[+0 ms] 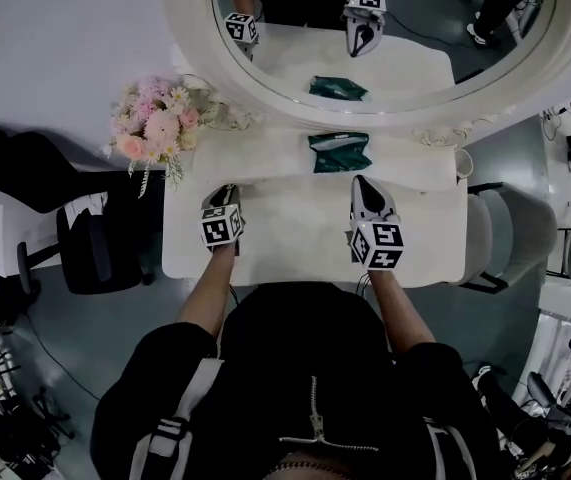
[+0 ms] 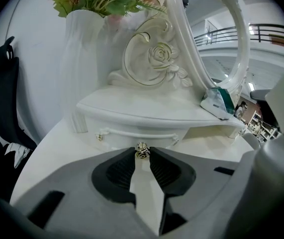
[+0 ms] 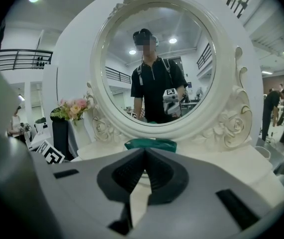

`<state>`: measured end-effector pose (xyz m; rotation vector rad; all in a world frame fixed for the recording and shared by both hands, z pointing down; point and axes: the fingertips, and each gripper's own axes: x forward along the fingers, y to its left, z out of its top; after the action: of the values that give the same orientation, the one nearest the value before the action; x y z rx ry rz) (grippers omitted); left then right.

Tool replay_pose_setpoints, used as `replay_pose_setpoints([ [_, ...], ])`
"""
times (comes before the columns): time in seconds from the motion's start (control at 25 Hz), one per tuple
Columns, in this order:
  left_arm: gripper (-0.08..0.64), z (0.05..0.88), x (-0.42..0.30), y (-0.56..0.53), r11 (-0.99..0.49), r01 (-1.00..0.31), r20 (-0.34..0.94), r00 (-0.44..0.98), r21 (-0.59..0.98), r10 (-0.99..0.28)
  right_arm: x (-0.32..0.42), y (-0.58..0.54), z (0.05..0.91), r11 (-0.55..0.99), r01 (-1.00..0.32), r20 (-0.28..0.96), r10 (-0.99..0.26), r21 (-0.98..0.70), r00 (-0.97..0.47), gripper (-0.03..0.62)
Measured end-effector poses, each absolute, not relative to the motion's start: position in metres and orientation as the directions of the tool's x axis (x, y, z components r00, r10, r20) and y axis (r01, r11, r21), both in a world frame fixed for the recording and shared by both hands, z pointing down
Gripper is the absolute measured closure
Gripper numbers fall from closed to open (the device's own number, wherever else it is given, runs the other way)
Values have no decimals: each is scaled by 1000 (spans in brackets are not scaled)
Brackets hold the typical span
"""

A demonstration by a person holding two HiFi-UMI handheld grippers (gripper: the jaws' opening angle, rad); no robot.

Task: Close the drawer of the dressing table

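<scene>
The white dressing table has a raised shelf below its round mirror. In the left gripper view the small drawer front sits just under that shelf, with a little metal knob at its middle. My left gripper is shut on that knob, pinching it at the very fingertips. In the head view the left gripper points at the shelf's left end. How far out the drawer stands is hidden. My right gripper hovers over the tabletop on the right, shut and empty.
A green packet lies on the shelf in front of the mirror. A vase of pink flowers stands at the table's left back corner. A black chair is left of the table, a pale chair right of it.
</scene>
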<state>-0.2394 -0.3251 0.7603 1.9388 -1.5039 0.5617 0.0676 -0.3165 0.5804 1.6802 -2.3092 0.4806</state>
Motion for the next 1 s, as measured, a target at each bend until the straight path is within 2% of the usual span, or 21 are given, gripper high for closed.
replay_pose_setpoints([
  [1.0, 448, 755, -242, -336, -183, -965, 658, 261, 186, -707, 69, -313, 580, 269, -956, 387, -874, -119, -294, 591],
])
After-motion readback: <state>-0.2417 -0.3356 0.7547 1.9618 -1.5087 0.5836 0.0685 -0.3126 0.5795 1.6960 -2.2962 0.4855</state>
